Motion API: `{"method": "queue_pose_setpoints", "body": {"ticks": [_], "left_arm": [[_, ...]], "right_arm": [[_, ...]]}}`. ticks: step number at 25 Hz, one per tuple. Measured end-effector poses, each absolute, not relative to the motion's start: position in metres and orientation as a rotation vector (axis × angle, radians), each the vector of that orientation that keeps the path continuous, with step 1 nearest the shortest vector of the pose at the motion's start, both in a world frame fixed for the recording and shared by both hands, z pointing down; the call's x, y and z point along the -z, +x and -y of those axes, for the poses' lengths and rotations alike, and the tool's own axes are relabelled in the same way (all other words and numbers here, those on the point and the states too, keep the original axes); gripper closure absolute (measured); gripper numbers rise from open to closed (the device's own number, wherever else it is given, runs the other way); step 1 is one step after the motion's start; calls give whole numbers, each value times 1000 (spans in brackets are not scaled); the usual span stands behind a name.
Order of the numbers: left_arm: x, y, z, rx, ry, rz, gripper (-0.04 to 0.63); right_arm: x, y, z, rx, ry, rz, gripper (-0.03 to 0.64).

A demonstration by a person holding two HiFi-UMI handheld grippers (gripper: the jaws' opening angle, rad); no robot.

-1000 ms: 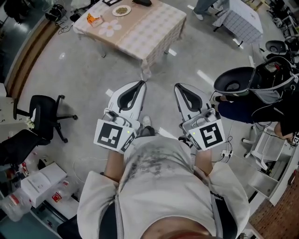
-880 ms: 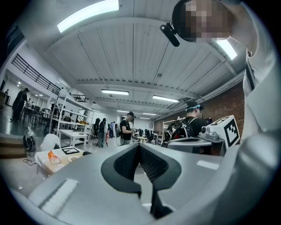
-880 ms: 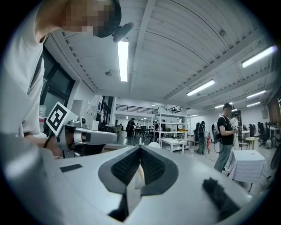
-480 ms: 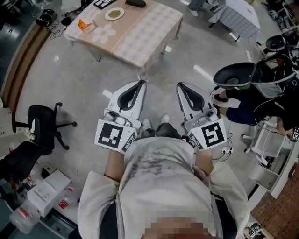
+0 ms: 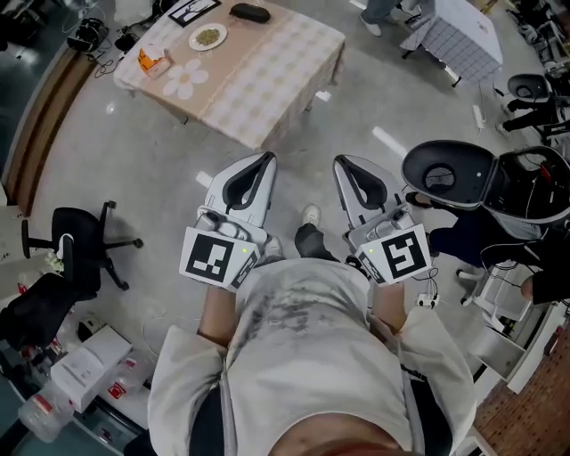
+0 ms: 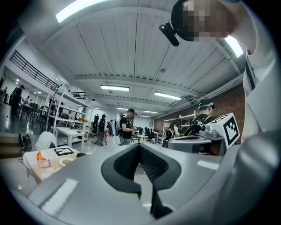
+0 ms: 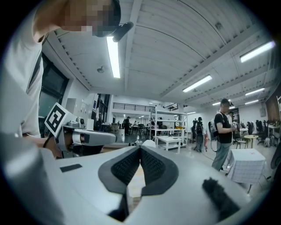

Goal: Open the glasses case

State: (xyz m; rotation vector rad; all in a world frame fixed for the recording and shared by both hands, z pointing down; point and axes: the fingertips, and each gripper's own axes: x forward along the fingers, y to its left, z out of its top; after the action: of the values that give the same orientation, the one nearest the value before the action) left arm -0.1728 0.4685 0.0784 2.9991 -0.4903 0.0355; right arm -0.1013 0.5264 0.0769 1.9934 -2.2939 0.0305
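A dark oval glasses case (image 5: pixel 249 12) lies closed at the far edge of a low table (image 5: pixel 267 80) with a beige checked cloth, well ahead of me. In the left gripper view the glasses case (image 6: pixel 81 154) is a small dark shape on that table (image 6: pixel 30 169) at the left. My left gripper (image 5: pixel 264 161) and right gripper (image 5: pixel 342 166) are held level side by side in front of my body, above the floor and short of the table. Both are shut with nothing in them: left gripper (image 6: pixel 139 147), right gripper (image 7: pixel 140 148).
On the table are a plate (image 5: pixel 207 36), an orange box (image 5: pixel 153 61) and a framed picture (image 5: pixel 193 11). A black office chair (image 5: pixel 80 239) stands left, a round black seat (image 5: pixel 448 164) right, boxes (image 5: pixel 85 356) at lower left. Another covered table (image 5: pixel 463 36) is far right. People stand in the background.
Both grippers have travelled forward together as I step across the floor. The table has slid left in the head view, and the whole glasses case shows at its far edge.
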Motion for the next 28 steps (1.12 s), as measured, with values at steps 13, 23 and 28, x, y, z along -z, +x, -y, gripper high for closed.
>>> {"method": "queue_pose_setpoints", "body": {"ticks": [13,23,28], "left_arm": [[-70,-89,-435,-20,2997,624,589],[-71,-74,-432,-36,2999,669,589],[-78,-74,-418,-42,2989,677,589]], "right_arm": [[-76,-17,-495,-19,1885,2381,601],[-79,-1,-489,-18,1858,2424,601],[-82,-2,-470,-22,1840,2439,601]]}}
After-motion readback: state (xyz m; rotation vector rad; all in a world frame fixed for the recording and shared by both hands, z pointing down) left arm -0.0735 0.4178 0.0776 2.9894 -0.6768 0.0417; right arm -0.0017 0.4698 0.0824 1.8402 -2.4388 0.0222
